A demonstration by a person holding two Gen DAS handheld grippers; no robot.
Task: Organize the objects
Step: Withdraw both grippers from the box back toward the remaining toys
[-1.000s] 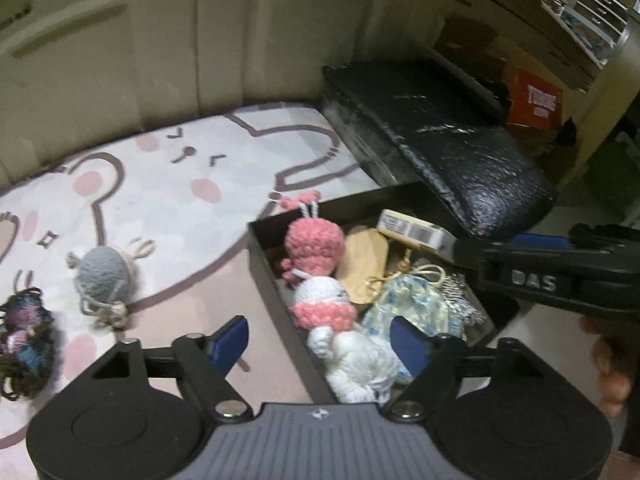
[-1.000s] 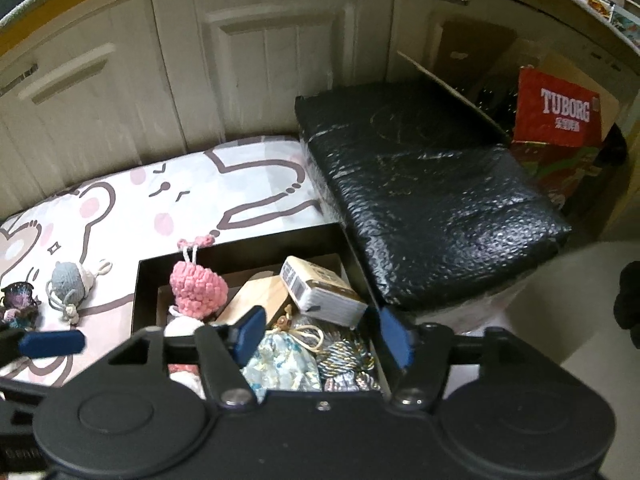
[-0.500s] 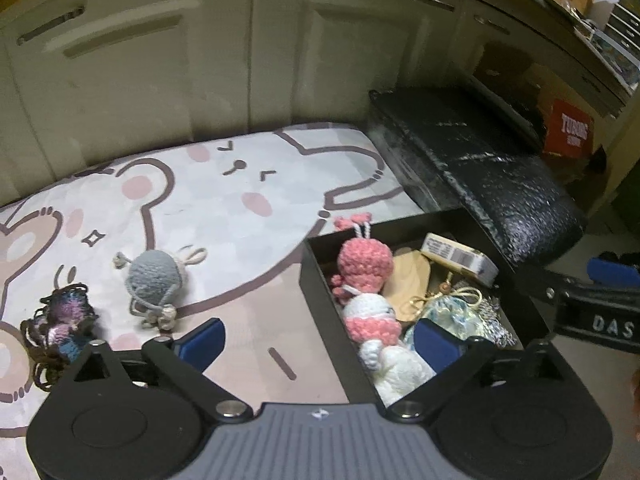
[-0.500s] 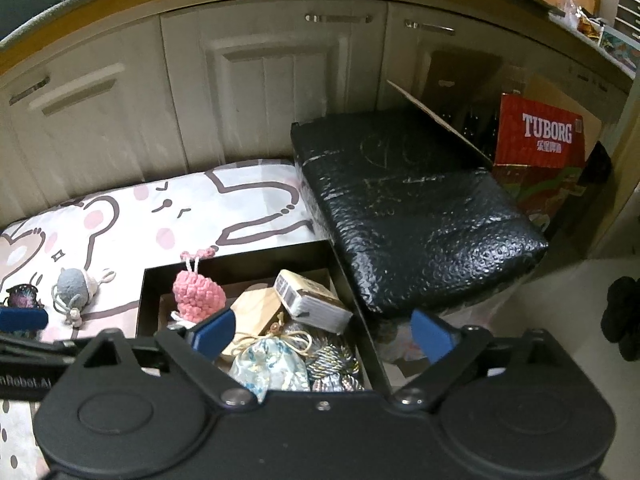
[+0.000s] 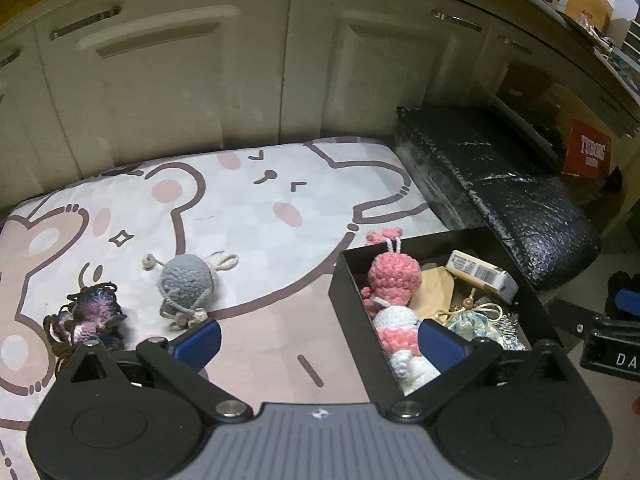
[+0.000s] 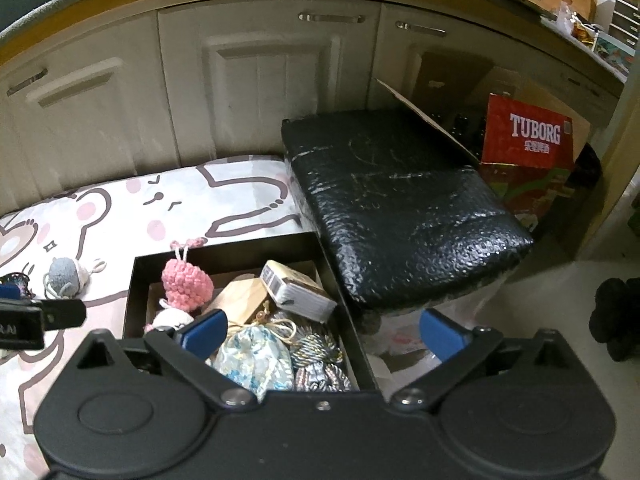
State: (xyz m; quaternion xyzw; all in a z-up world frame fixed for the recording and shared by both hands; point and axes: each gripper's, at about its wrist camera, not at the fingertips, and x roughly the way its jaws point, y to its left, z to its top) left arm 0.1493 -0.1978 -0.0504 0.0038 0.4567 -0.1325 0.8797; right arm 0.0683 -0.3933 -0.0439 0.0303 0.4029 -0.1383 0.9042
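A black open box (image 5: 347, 292) sits on the cartoon mat (image 5: 248, 208). It holds a pink crochet doll (image 5: 394, 274), a white and pink crochet doll (image 5: 394, 320), a small white carton (image 5: 480, 276), a pale blue pouch (image 6: 254, 354) and a silvery tassel (image 6: 318, 354). A grey crochet toy (image 5: 186, 280) and a dark purple yarn toy (image 5: 90, 314) lie on the mat to the left. My left gripper (image 5: 318, 338) is open and empty above the box's left wall. My right gripper (image 6: 322, 330) is open and empty above the box's right side.
A black foam-wrapped block (image 6: 396, 200) stands right of the box. A red Tuborg carton (image 6: 528, 148) and cardboard are behind it. Cream cabinet doors (image 5: 160, 80) line the back. Bare floor (image 6: 560, 300) lies to the right.
Both grippers have opened wide and drawn back and up from the box. The left view has swung left, so more of the mat and the two toys show.
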